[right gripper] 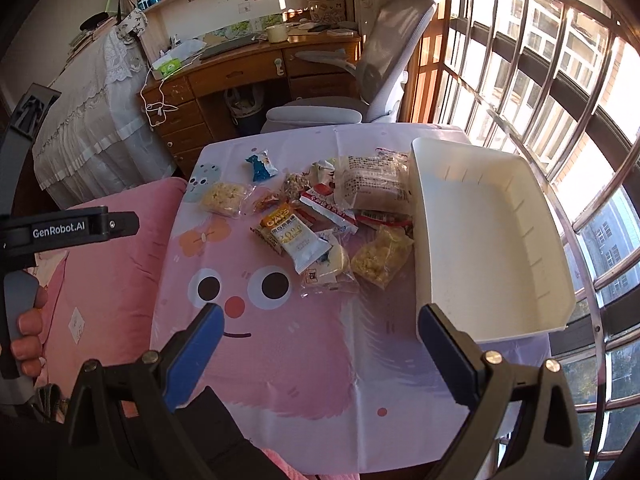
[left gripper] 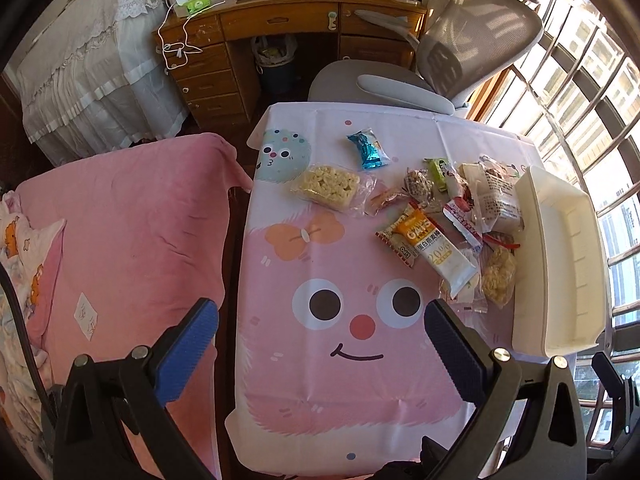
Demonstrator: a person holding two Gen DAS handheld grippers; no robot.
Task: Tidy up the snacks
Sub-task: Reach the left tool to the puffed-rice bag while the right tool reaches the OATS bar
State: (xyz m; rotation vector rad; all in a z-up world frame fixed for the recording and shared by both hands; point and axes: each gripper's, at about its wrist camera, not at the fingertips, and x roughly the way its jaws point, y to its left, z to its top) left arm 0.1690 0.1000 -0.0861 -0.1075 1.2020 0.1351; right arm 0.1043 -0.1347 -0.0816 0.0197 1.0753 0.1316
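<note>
Presently both tools are idle. The left gripper [left gripper: 320,344] has its jaws spread wide and holds nothing; the right gripper [right gripper: 320,344] is likewise spread and empty. Both hang above the near, bare part of the table [right gripper: 280,380], over its pink cartoon cloth.

The snacks [right gripper: 320,224] lie ahead of both tools, in a loose heap at mid-table, none yet in the white bin [right gripper: 492,240]. That bin sits at the table's right edge, open side up and empty, its long axis running away from the tools, its left wall touching or just beside the heap.

The oat bar [right gripper: 298,242] lies on top at the near side of the heap, its long axis slanting from far-left to near-right. A rice-crisp block [left gripper: 329,184] and a blue packet [left gripper: 368,148] lie apart, toward the far left.

Judgement: the right gripper is nearer the bin, the left nearer the outliers. Open cloth lies before the heap; the bin's wall crowds its right side.
</note>
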